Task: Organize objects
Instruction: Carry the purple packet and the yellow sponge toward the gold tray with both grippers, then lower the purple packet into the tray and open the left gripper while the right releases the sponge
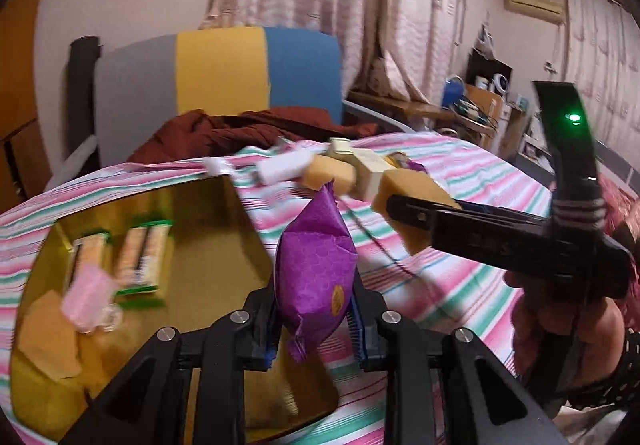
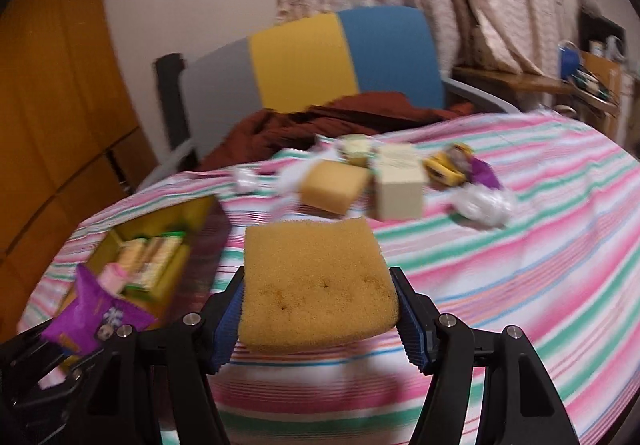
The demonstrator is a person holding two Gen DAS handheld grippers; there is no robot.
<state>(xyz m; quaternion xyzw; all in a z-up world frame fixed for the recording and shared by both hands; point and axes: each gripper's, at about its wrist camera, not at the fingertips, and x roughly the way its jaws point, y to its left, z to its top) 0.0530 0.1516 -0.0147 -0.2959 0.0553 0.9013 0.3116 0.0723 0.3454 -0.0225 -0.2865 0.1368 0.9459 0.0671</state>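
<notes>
At the bottom centre of the left wrist view, the left hand-held gripper (image 1: 316,309) is clamped on a purple snack packet (image 1: 316,265), which stands nearly upright between the pads, long axis running up the frame, its crimped top end tipped slightly right. Just left of it and lower lies the open gold box (image 1: 248,245), already holding wrapped biscuit bars (image 1: 140,257) and a pink item (image 1: 86,295).

In the right wrist view, the right hand-held gripper (image 2: 318,305) squeezes a yellow sponge (image 2: 316,281) by its side edges, flat face up, long axis running away from the camera.

To do this well, I judge each item should be carried fully over the box and lowered before release. Farther up the striped bedspread (image 2: 520,245), more clutter (image 2: 400,181) waits.
</notes>
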